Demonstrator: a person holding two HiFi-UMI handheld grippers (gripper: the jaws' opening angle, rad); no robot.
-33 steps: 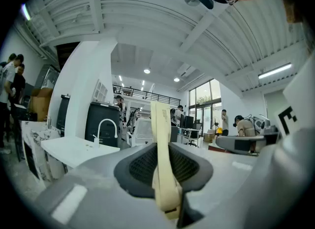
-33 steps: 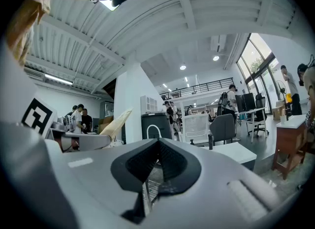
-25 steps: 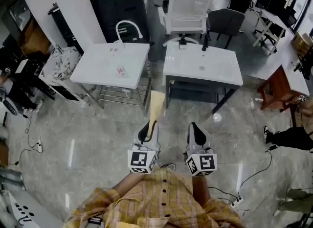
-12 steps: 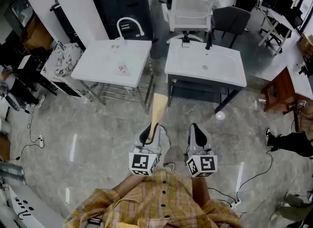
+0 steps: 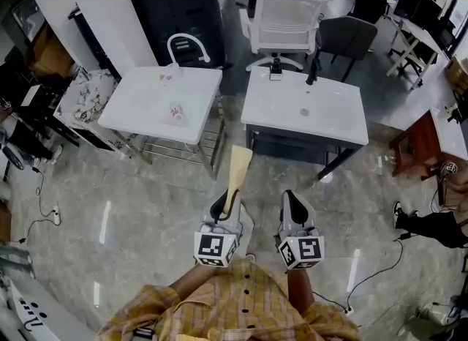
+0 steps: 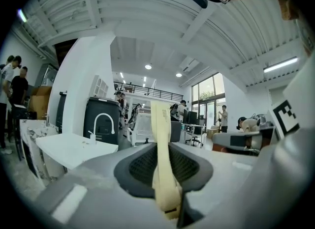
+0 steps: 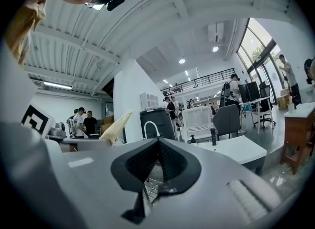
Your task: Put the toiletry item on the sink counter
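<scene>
A flat cream toiletry tube [image 5: 238, 171] sticks forward out of my left gripper [image 5: 223, 205], whose jaws are shut on its lower end. In the left gripper view the tube [image 6: 161, 149] stands upright between the dark pads. My right gripper [image 5: 292, 205] is held beside it at the same height, shut and empty, and the tube [image 7: 114, 127] shows at the left of the right gripper view. Two white sink counters stand ahead across the floor. The left counter [image 5: 139, 109] has a curved white faucet [image 5: 184, 43], and the right counter [image 5: 322, 120] has a dark tap.
A small pinkish item [image 5: 176, 113] lies on the left counter. Behind the counters are a white chair [image 5: 281, 21], a dark chair [image 5: 349, 36] and a black cabinet [image 5: 179, 6]. A wooden desk [image 5: 424, 145] is at the right. Cables trail on the grey floor, and people stand at the far left.
The head view has shifted slightly, so the counters sit a little differently in frame. Both grippers keep the same pose, and the tube stays in the left jaws.
</scene>
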